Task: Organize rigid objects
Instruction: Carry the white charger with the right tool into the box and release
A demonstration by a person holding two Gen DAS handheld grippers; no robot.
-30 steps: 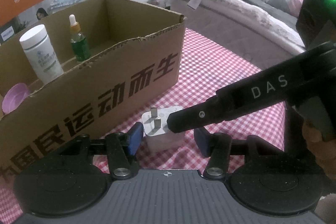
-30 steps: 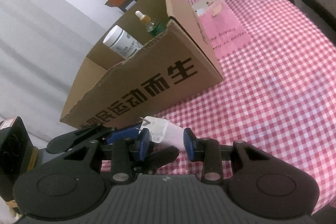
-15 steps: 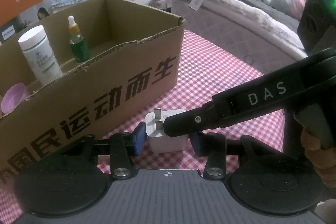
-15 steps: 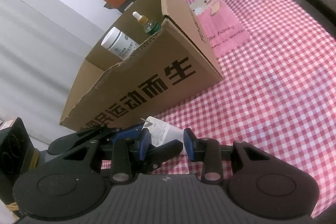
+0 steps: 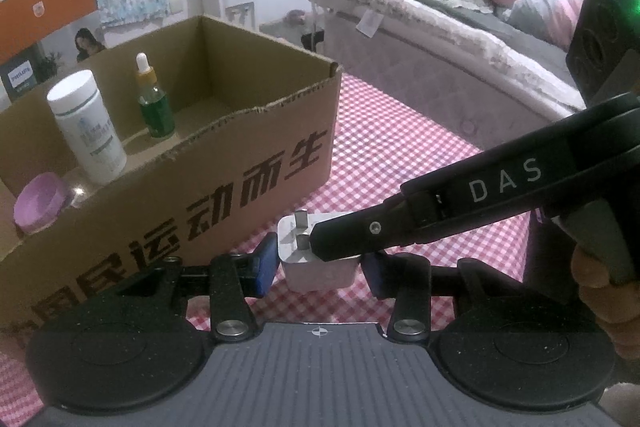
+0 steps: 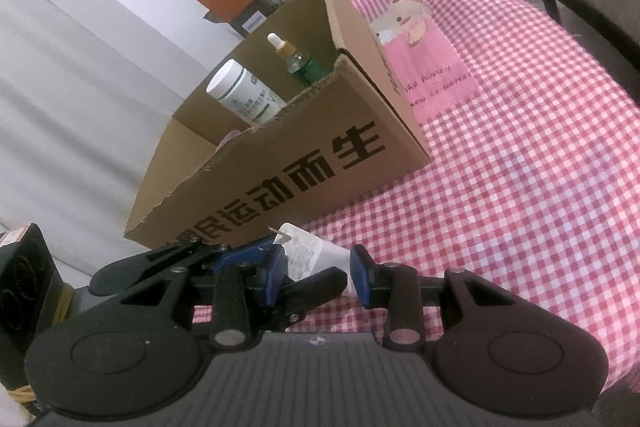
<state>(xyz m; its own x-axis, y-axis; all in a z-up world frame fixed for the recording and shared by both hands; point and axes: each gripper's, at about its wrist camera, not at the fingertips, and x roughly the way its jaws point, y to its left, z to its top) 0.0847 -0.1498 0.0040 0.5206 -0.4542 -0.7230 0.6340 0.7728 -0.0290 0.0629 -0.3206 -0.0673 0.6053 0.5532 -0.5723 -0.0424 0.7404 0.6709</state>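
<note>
Checked cloth: a pink-and-white tablecloth (image 5: 400,163) covers the whole work surface, and everything else stands on it.
Bed: a grey mattress with a fluffy white blanket (image 5: 420,27) runs along the far side in the left wrist view; a person sits at its far end, turned away.
Cardboard box: an open brown box (image 5: 208,195) with bold black characters on its long side stands on the cloth, just behind the two grippers.
Pink patch: a pink printed panel (image 6: 432,79) lies flat on the cloth beside the box's short end.
White bottle: a tall white bottle (image 5: 86,127) stands upright inside the box.
Dropper bottle: a green dropper bottle (image 5: 154,99) stands upright just beside the white bottle, also inside the box.
Purple lid: a small purple round piece (image 5: 40,203) sits in the box, near the white bottle's base.
Right gripper: the right gripper (image 6: 318,269) has its blue pads on either side of the charger's white body, clamped on it; one black finger reaches across the charger in the left wrist view.
Left gripper: the left gripper (image 5: 318,267) has its fingers on the charger's two flanks; the left pad touches it, and whether the right pad presses cannot be told.
Charger: a white plug adapter (image 5: 316,255) sits outside the box, close to its lettered wall, prongs pointing up toward the box.
</note>
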